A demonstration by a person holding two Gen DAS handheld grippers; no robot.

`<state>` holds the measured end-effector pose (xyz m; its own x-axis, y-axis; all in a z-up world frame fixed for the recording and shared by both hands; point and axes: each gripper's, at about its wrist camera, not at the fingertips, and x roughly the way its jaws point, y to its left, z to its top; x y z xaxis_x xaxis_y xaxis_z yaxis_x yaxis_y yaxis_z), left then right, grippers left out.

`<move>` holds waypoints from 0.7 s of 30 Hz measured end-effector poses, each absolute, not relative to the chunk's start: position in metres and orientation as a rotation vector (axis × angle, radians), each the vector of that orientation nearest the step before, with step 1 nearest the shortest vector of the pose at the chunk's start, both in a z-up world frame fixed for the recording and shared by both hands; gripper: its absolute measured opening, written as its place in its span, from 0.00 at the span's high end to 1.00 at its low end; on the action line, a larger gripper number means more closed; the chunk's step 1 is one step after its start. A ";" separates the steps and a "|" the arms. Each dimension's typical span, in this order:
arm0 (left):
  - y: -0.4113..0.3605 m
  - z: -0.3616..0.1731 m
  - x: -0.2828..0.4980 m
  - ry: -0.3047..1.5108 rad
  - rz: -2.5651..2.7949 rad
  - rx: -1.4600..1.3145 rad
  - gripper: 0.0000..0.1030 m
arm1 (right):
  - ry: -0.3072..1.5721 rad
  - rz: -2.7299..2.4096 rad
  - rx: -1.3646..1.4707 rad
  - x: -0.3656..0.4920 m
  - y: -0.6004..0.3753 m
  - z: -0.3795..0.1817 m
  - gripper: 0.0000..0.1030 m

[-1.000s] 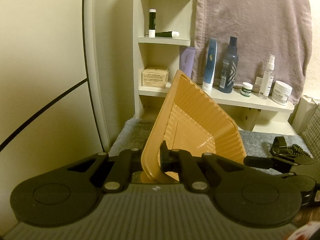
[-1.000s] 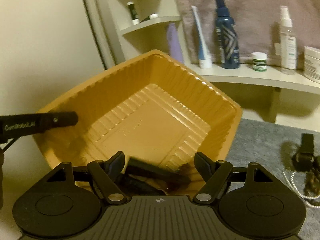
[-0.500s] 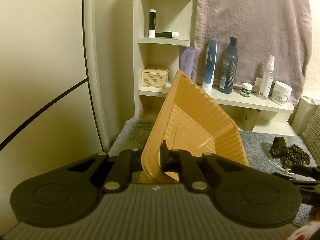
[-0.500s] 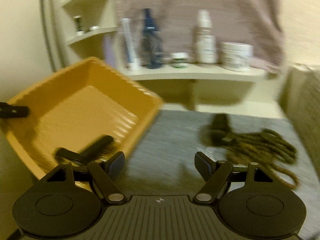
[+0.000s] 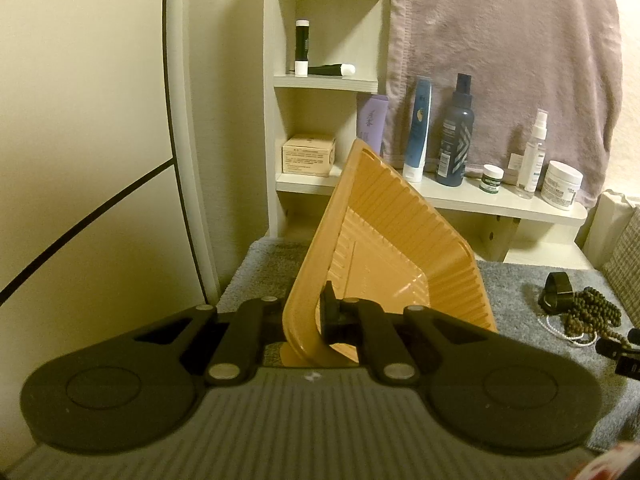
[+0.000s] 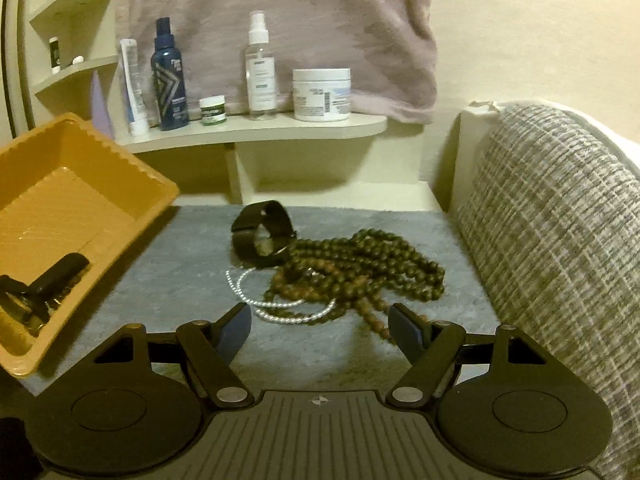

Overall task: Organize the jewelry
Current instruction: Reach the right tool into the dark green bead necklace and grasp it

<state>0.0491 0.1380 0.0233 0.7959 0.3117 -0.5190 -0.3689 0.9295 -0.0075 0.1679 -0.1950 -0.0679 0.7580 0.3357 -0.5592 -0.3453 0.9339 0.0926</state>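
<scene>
My left gripper [image 5: 310, 318] is shut on the rim of an orange plastic tray [image 5: 384, 236] and holds it tilted up on edge. In the right wrist view the tray [image 6: 132, 196] sits at the left with a dark item [image 6: 52, 280] in its low corner. My right gripper [image 6: 318, 330] is open and empty, just above the grey mat. Ahead of it lie a black watch [image 6: 262, 234], brown bead strands [image 6: 360, 268] and a white pearl strand [image 6: 280, 308]. The pile also shows at the right of the left wrist view [image 5: 588, 312].
A white shelf [image 6: 256, 130] at the back holds bottles and jars under a hanging mauve towel [image 6: 280, 20]. A woven grey cushion [image 6: 560, 220] stands at the right. A grey mat [image 6: 184, 264] covers the surface. A wall panel [image 5: 80, 120] is at the left.
My right gripper has swung right, away from over the tray to face the jewelry pile, leaving a dark item in the tray. The left gripper and tray have not moved.
</scene>
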 end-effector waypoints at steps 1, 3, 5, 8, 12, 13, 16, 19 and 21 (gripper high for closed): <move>0.138 0.023 0.048 0.537 0.366 -0.110 0.93 | 0.603 0.373 -0.019 0.169 -0.195 -0.068 0.28; 0.137 0.023 0.049 0.537 0.366 -0.108 0.93 | 0.601 0.380 -0.028 0.171 -0.193 -0.067 0.31; 0.138 0.023 0.048 0.537 0.365 -0.108 0.93 | 0.603 0.389 -0.040 0.174 -0.191 -0.068 0.36; 0.138 0.024 0.048 0.538 0.365 -0.108 0.93 | 0.596 0.397 -0.070 0.177 -0.185 -0.069 0.42; 0.138 0.024 0.048 0.537 0.365 -0.107 0.93 | 0.588 0.403 -0.138 0.184 -0.176 -0.071 0.53; 0.138 0.024 0.048 0.538 0.365 -0.106 0.93 | 0.586 0.407 -0.157 0.187 -0.174 -0.071 0.56; 0.138 0.023 0.048 0.538 0.366 -0.106 0.93 | 0.575 0.409 -0.219 0.193 -0.170 -0.071 0.64; 0.138 0.023 0.048 0.538 0.365 -0.106 0.93 | 0.583 0.424 -0.312 0.200 -0.163 -0.075 0.69; 0.138 0.023 0.047 0.537 0.366 -0.106 0.93 | 0.579 0.440 -0.387 0.201 -0.159 -0.078 0.74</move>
